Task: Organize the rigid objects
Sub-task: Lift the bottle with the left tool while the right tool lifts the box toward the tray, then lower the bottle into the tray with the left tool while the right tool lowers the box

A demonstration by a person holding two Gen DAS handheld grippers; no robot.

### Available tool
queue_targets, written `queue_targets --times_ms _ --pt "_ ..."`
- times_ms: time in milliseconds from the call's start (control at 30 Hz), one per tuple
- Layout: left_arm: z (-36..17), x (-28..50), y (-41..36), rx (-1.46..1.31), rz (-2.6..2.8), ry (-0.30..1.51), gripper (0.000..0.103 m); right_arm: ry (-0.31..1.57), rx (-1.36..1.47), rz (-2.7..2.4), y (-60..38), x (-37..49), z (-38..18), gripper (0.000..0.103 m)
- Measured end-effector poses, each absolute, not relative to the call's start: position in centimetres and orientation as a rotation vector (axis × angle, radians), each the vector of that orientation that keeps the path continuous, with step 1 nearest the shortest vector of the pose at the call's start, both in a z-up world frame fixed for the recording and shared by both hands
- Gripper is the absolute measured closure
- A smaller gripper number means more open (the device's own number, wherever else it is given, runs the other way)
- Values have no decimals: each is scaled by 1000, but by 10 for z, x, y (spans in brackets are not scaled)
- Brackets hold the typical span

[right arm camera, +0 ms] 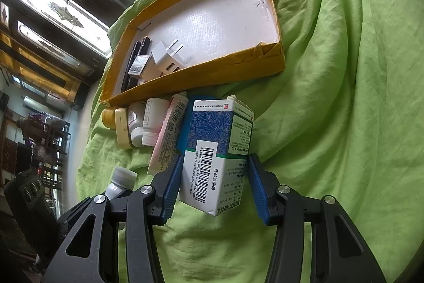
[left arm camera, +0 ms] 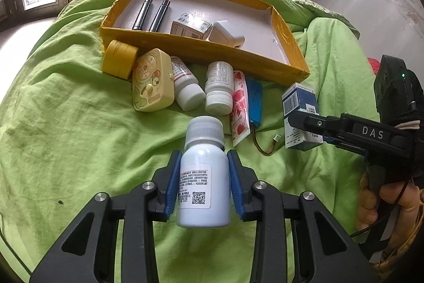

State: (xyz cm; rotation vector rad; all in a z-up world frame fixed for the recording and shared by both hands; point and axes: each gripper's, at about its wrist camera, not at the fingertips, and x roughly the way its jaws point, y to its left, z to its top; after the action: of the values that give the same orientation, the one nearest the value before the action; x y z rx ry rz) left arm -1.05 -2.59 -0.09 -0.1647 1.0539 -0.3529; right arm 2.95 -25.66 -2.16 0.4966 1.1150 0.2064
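Your left claw [left arm camera: 203, 178] is clamped on a pale blue bottle [left arm camera: 203, 177], its blue pads pressed to the round body just under the shoulder, and carries it above the green bedcover [left arm camera: 66, 137], short of the yellow tray [left arm camera: 201, 49]. The bottle looks like hard, smooth plastic, probably light; a round, glossy wall can twist or slide between flat pads, so I'd keep the grip on the middle of the body, across the label, not on the ribbed grey-white cap.

Your right claw [right arm camera: 214, 177] grips a medicine box [right arm camera: 217, 150] by its two narrow sides, also held off the bedcover in front of the tray. It is thin cardboard, white below and blue-patterned above, with a barcode. It likely weighs little and will dent if squeezed hard, so hold it gently near the middle.

The tray already holds two dark pens [left arm camera: 152, 13], a small carton [left arm camera: 189, 27] and a white plug [left arm camera: 225, 35].
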Motion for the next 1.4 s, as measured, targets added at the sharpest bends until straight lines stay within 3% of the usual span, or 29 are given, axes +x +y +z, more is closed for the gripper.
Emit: queue_targets --times_ms 667,1400 --pt "56 35 -14 -218 -338 938 71 1106 460 204 -250 33 -20 59" --pt "66 100 -21 -134 -316 914 71 993 479 160 -253 87 24 59"
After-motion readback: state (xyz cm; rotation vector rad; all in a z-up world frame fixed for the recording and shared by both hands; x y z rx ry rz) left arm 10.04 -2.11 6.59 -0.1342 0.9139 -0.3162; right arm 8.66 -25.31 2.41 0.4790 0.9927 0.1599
